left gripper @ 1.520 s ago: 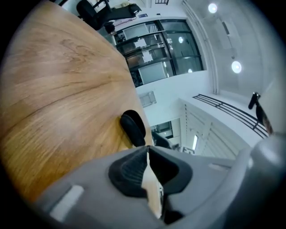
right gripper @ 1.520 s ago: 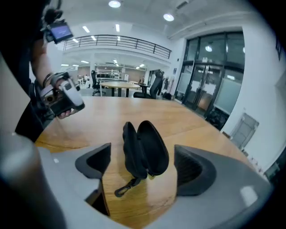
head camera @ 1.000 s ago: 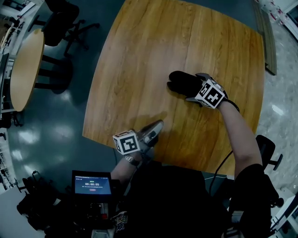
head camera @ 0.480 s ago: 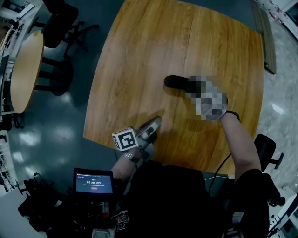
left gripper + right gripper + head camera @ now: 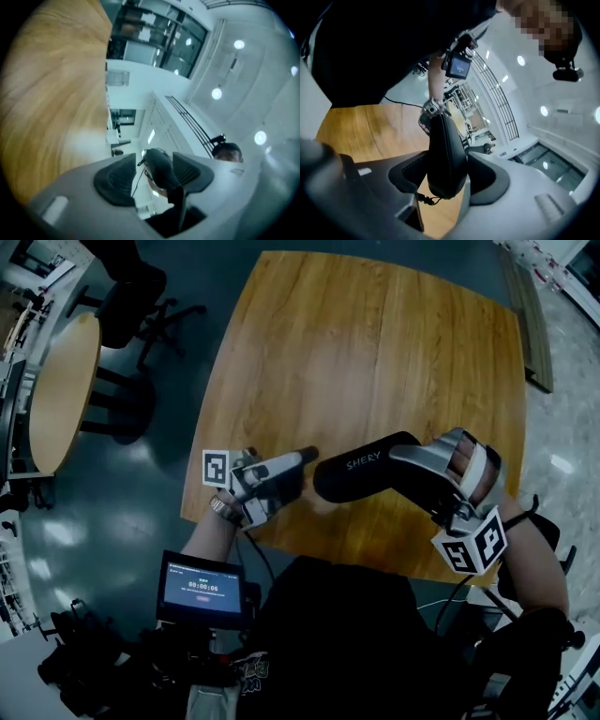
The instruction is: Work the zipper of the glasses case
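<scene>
The black glasses case (image 5: 361, 474) is held off the wooden table (image 5: 375, 334), its long axis pointing left. My right gripper (image 5: 405, 465) is shut on the case's right end. In the right gripper view the case (image 5: 445, 154) is pinched between both pads of that gripper (image 5: 446, 176), and a thin zipper cord (image 5: 426, 199) hangs from its near end. My left gripper (image 5: 298, 463) is at the case's left tip with its jaws opening. In the left gripper view the case's end (image 5: 159, 166) shows in the gap of the left gripper (image 5: 150, 176), and the pads are not pressing on it.
A round side table (image 5: 56, 390) and a dark office chair (image 5: 131, 287) stand on the floor to the left. A small lit screen (image 5: 204, 589) sits at the person's chest. The table's near edge runs just below both grippers.
The right gripper closed on the case, lifted it off the table and brought it nearer. The left gripper rose from the table's near edge to the case's left tip and opened its jaws.
</scene>
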Available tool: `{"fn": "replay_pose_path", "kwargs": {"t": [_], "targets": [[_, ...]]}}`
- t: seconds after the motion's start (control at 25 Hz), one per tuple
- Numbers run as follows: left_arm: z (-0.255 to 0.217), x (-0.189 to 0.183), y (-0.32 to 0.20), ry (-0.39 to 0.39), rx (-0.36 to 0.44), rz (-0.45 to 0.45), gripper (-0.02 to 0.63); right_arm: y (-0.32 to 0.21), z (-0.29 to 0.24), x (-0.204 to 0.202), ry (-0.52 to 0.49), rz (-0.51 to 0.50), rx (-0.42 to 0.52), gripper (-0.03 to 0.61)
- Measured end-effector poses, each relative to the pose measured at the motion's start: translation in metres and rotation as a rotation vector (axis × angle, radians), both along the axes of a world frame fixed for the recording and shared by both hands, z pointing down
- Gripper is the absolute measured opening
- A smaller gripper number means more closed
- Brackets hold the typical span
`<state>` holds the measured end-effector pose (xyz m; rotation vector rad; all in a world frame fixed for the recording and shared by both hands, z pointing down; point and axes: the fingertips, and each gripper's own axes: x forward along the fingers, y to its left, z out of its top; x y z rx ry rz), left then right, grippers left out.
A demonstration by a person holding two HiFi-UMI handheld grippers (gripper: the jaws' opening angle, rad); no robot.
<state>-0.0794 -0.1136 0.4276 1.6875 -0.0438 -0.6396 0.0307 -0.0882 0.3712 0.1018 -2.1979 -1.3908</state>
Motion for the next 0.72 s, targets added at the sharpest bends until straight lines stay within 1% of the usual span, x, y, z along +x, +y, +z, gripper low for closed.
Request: {"fn": "replay_pose_path", "kwargs": {"t": [0.04, 0.12, 0.16, 0.2, 0.28, 0.32, 0.4, 0.48, 0.52, 0.56, 0.6, 0.64, 0.68, 0.72], "targets": [[-0.021, 0.012, 0.007, 0.013, 0.064, 0.106, 0.235, 0.012, -0.011, -0.002, 0.004, -0.036, 0.015, 0.258], [-0.06, 0.033, 0.033, 0.07, 0.172, 0.333, 0.235, 0.033, -0.023, -0.012, 0.01, -0.096, 0.03, 0.258], [-0.072, 0.042, 0.048, 0.082, 0.211, 0.442, 0.237, 0.042, -0.027, -0.017, 0.013, -0.121, 0.036, 0.259], [-0.08, 0.05, 0.062, 0.078, 0.244, 0.536, 0.259, 0.051, -0.029, -0.02, 0.018, -0.141, 0.044, 0.259], [-0.089, 0.063, 0.083, 0.059, 0.28, 0.676, 0.286, 0.064, -0.032, -0.024, 0.041, -0.175, 0.087, 0.259], [-0.091, 0.067, 0.09, 0.057, 0.28, 0.726, 0.287, 0.069, -0.034, -0.026, 0.053, -0.192, 0.123, 0.259], [-0.094, 0.071, 0.102, 0.078, 0.26, 0.809, 0.287, 0.079, -0.04, -0.032, 0.071, -0.236, 0.201, 0.258], [-0.098, 0.075, 0.118, 0.111, 0.244, 0.878, 0.3, 0.088, -0.04, -0.033, 0.098, -0.269, 0.256, 0.258], [-0.099, 0.077, 0.125, 0.121, 0.25, 0.898, 0.283, 0.092, -0.039, -0.032, 0.114, -0.279, 0.27, 0.258], [-0.099, 0.079, 0.129, 0.118, 0.266, 0.898, 0.278, 0.094, -0.037, -0.031, 0.132, -0.284, 0.281, 0.258], [-0.096, 0.08, 0.131, 0.097, 0.294, 0.874, 0.275, 0.094, -0.033, -0.03, 0.154, -0.284, 0.289, 0.259], [-0.093, 0.08, 0.129, 0.064, 0.334, 0.827, 0.272, 0.093, -0.03, -0.029, 0.172, -0.275, 0.288, 0.257], [-0.089, 0.078, 0.124, 0.024, 0.382, 0.762, 0.268, 0.091, -0.03, -0.028, 0.174, -0.254, 0.27, 0.265], [-0.088, 0.074, 0.118, -0.017, 0.433, 0.686, 0.267, 0.087, -0.034, -0.026, 0.155, -0.214, 0.23, 0.278]]}}
